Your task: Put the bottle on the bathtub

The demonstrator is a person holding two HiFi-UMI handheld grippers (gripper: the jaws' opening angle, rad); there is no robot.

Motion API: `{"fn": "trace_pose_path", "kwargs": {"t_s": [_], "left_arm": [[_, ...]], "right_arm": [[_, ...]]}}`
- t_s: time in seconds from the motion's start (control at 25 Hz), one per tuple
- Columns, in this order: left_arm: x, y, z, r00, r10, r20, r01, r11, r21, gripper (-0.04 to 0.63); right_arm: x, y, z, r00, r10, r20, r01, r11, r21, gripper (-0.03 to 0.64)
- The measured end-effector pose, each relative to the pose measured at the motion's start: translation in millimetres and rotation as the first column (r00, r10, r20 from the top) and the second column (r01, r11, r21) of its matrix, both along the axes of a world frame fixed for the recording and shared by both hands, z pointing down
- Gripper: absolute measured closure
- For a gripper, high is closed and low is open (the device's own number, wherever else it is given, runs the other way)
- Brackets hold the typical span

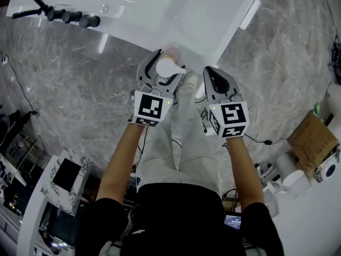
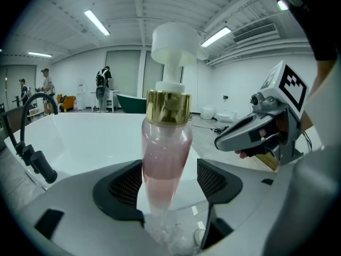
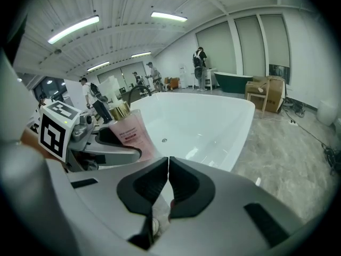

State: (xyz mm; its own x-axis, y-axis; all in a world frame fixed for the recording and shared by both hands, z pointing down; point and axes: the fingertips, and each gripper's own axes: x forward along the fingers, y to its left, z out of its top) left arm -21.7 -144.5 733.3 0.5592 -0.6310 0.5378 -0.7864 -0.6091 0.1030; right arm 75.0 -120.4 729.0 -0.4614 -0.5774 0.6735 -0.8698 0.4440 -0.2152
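Presently, the bottle (image 2: 165, 153) is positioned upright at the near end of the bathtub (image 1: 160, 9), between the jaws of the left gripper (image 2: 170, 183). The bottle is identified by a pink translucent body, a gold collar and a white pump cap. The jaws of the left gripper are spread wide. A clear gap is seen between one pad and the bottle, and the other pad lies just beside the bottle wall with no visible pressure on it. Whether the base of the bottle is seated on the bathtub rim cannot be determined, as the base is masked by the gripper body.

The right gripper (image 3: 168, 167) is held just beside the left gripper, at the same near end of the bathtub, and is pointed toward the basin. Its jaws are brought together, pad against pad, and nothing is clamped between them.

A black faucet (image 1: 58, 15) is mounted on the bathtub rim, well apart from the bottle. The bathtub is set on a grey marble floor (image 1: 80, 89). A standing person (image 2: 104, 84) is seen beyond the far side of the bathtub.
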Motion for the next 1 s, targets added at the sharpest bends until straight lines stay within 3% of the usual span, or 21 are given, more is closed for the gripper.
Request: {"fn": "trace_pose_path", "kwargs": {"t_s": [0.6, 1.0], "left_arm": [[-42.8, 43.7, -81.7, 1.0, 0.014, 0.01, -0.013, 0.997, -0.081, 0.281], [-69.5, 34.4, -189.5, 0.987, -0.143, -0.069, 0.142, 0.99, -0.01, 0.468]], "right_arm": [[-29.4, -3.3, -108.9, 0.999, -0.034, -0.008, 0.035, 0.993, 0.11, 0.594], [-34.2, -2.1, -194.8, 0.998, -0.065, 0.023, 0.059, 0.98, 0.19, 0.594]]}}
